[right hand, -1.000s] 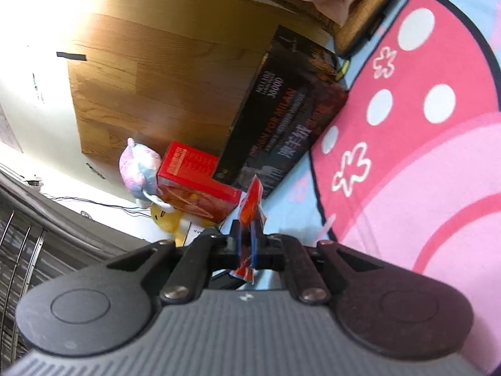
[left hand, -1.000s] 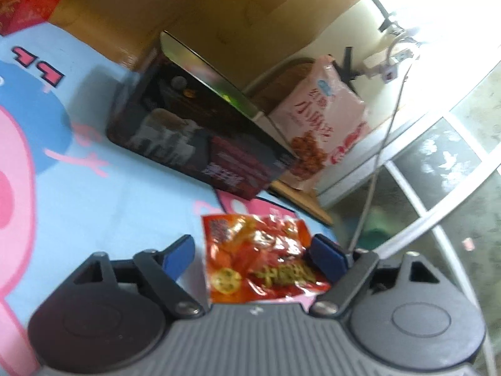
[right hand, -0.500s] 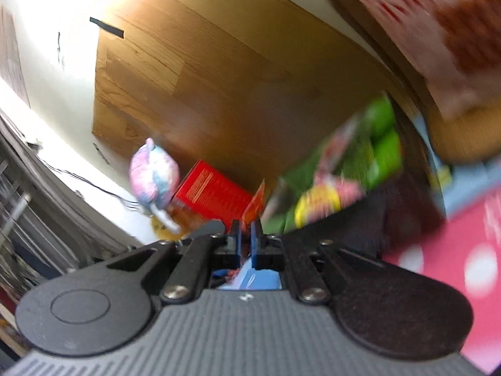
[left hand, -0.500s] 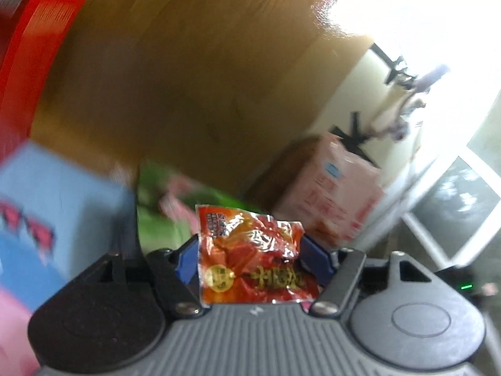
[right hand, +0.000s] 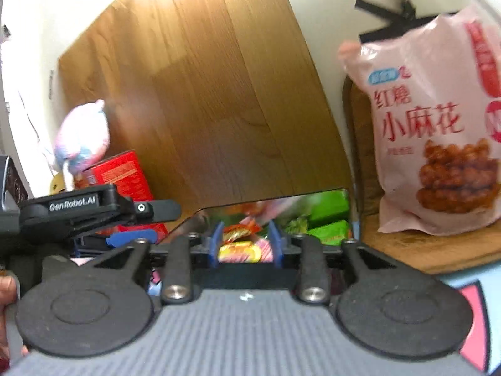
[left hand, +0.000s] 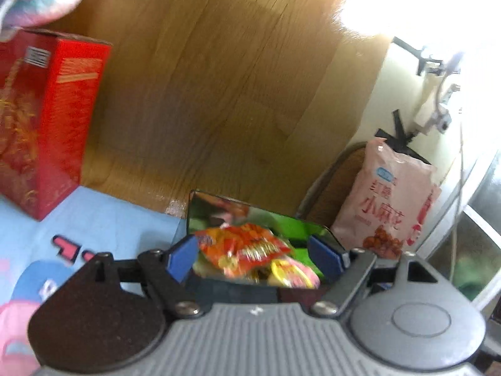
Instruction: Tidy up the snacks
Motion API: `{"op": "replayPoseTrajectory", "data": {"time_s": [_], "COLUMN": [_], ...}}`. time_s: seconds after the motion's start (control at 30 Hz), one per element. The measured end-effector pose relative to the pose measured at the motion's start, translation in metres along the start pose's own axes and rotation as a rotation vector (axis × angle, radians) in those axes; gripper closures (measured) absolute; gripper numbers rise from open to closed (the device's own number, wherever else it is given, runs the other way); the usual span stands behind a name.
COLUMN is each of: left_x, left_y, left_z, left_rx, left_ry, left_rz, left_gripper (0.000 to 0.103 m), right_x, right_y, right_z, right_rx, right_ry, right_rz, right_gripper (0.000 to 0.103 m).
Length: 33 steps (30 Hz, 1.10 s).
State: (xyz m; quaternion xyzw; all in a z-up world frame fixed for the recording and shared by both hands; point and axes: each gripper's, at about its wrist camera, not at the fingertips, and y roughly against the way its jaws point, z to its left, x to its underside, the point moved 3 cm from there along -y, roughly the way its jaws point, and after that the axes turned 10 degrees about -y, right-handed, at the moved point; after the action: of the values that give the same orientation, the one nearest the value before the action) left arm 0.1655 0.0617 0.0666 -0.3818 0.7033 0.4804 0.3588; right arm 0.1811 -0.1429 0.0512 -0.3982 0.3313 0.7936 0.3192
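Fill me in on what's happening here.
A person is sorting snacks with two hand-held grippers. The left hand-held gripper and right hand-held gripper both hover open over the dark box. An orange snack packet lies loose on the other snacks inside. A big pink snack bag stands beside the box, a red carton on its other side.

left gripper (left hand: 255,255) jaws spread wide, blue pads (left hand: 180,258) well apart, nothing pinched between them, pointing forward and slightly down; right gripper (right hand: 245,244) jaws parted too but narrower, blue pads (right hand: 216,244) upright with a clear gap, gripping nothing; in the right wrist view the left gripper sits just left of the right one, roughly level; fingertips of the person's hand (right hand: 7,285) at the far left edge
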Motion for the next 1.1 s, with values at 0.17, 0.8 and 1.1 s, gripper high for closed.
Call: {"op": "replayPoseTrajectory", "data": {"time_s": [0.17, 0.8, 1.1], "left_x": [0.036, 0.122, 0.122], "left_y": [0.038, 0.105, 0.104], "left_z": [-0.026, -0.06, -0.054], "left_rx": [-0.057, -0.351, -0.35], "left_ry": [-0.092, -0.301, -0.28], "left_rz": [-0.008, -0.148, -0.141], "left_gripper": [0.019, 0.0, 0.0], "right_x": [0.03, 0.093, 0.093], "right_y": [0.038, 0.112, 0.111], "right_z": [-0.002, 0.002, -0.002], "right_rx": [0.061, 0.125, 0.128], "right_ry": [-0.046, -0.097, -0.126], "right_rz": [-0.005, -0.042, -0.046], "right_gripper": [0.052, 0.013, 0.013]}}
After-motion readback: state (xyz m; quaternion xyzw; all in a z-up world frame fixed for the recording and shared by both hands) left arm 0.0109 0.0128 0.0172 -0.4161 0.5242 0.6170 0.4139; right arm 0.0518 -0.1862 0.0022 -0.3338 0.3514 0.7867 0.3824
